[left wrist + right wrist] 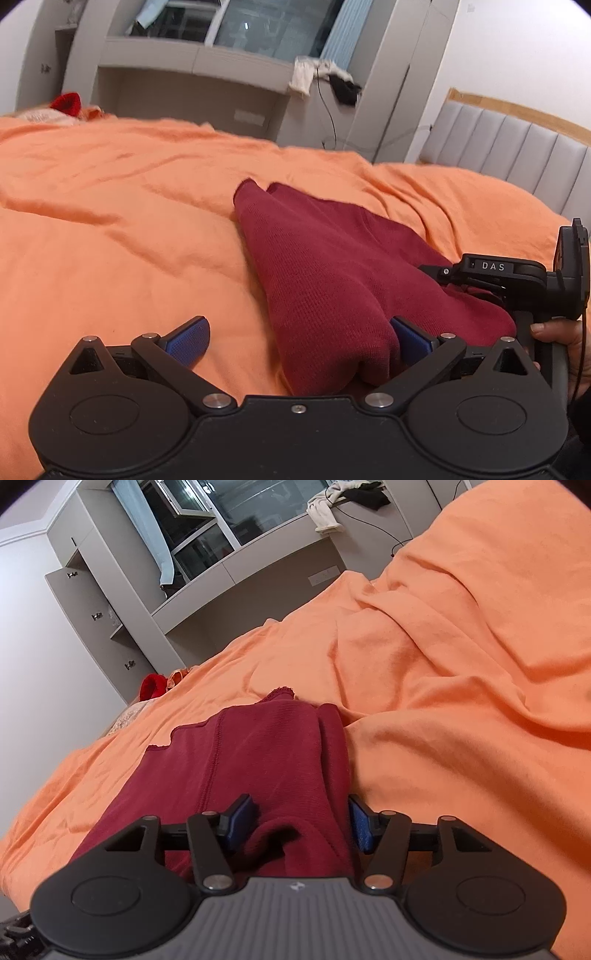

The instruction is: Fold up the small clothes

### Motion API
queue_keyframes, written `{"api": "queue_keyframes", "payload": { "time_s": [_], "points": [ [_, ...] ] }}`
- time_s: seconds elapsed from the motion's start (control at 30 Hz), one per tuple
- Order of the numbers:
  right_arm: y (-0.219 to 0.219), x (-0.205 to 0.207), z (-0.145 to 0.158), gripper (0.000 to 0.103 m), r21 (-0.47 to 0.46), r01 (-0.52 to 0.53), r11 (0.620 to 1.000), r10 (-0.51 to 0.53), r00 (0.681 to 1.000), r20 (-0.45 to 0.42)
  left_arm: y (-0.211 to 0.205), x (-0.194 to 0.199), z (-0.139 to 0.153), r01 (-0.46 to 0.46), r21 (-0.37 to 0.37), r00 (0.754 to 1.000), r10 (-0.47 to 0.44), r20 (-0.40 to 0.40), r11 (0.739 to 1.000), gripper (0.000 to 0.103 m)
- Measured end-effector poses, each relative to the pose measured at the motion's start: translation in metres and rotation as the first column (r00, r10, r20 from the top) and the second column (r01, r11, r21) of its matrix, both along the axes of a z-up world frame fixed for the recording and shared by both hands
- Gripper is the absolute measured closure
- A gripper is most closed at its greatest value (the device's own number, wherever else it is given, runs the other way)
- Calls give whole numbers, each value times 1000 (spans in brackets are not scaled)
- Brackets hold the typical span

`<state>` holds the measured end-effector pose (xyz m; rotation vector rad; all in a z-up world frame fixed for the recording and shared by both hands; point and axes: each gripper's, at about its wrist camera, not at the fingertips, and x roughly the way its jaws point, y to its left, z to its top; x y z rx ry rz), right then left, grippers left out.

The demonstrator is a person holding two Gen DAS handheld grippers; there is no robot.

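A dark red knit garment (332, 266) lies folded lengthwise on the orange bed cover (129, 206). My left gripper (299, 339) is open at its near end, with the cloth's edge between the blue pads and against the right pad (410, 338). The right gripper (491, 273) shows at the garment's right side in the left wrist view. In the right wrist view the garment (258, 753) runs away from me, with a seam down it. My right gripper (301, 819) is open, its blue pads on either side of a bunched fold of the cloth.
The orange cover (443, 672) is rumpled with ridges. A red item (153, 686) lies at the bed's far edge. A grey desk and shelf unit (192, 66) with clothes (314, 75) on it stands beyond the bed. A padded headboard (517, 151) is at right.
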<state>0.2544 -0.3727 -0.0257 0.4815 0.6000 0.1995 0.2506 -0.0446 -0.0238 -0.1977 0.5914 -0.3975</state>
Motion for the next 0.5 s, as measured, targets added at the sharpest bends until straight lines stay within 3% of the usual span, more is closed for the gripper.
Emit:
{"api": "queue_keyframes", "payload": {
  "time_s": [0.17,0.37,0.5],
  "points": [
    [-2,3,-2,37,29,-2,1000,2,1000,-11,12,30,17,99,-49,985,-105,-134,994,0],
    [0,3,-6,27,33,-12,999,12,1000,3,9,66,25,177,-31,979,-179,-97,984,0],
    [2,3,-7,20,36,-25,999,25,1000,14,16,93,-1,159,-178,967,-189,-169,971,0]
  ]
}}
